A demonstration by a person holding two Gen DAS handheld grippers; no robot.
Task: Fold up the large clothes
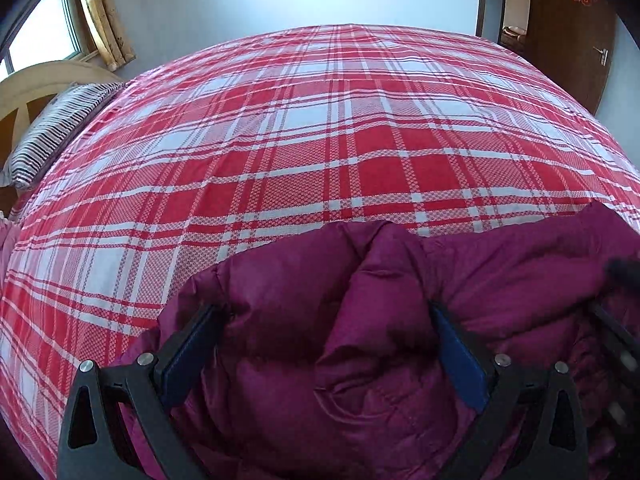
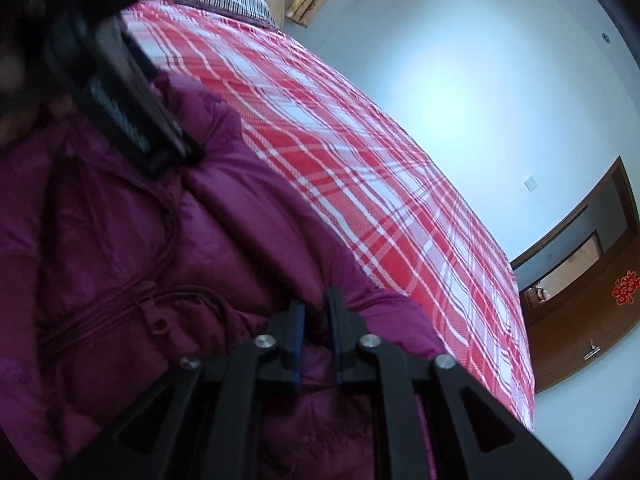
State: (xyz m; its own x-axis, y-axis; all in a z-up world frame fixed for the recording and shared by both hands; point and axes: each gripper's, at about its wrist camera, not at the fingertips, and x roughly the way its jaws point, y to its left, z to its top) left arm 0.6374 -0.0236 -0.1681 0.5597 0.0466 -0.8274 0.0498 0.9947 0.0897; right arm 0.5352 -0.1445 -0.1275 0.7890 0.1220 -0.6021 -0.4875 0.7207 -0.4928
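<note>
A large magenta puffer jacket (image 1: pixel 360 340) lies bunched at the near edge of a bed with a red and white plaid sheet (image 1: pixel 300 140). My left gripper (image 1: pixel 324 312) is wide open, its blue-padded fingers astride a puffy fold of the jacket. In the right wrist view the jacket (image 2: pixel 120 260) shows a zipper and a drawcord. My right gripper (image 2: pixel 316 300) is nearly closed, pinching a thin fold of the jacket. The left gripper's body (image 2: pixel 120 120) shows blurred at upper left in that view.
A striped pillow (image 1: pixel 56 128) lies at the bed's left end by a wooden headboard (image 1: pixel 36 84). A window with curtains (image 1: pixel 104 16) is beyond it. A brown door (image 1: pixel 568 32) stands at right. The plaid sheet (image 2: pixel 360 184) stretches away behind the jacket.
</note>
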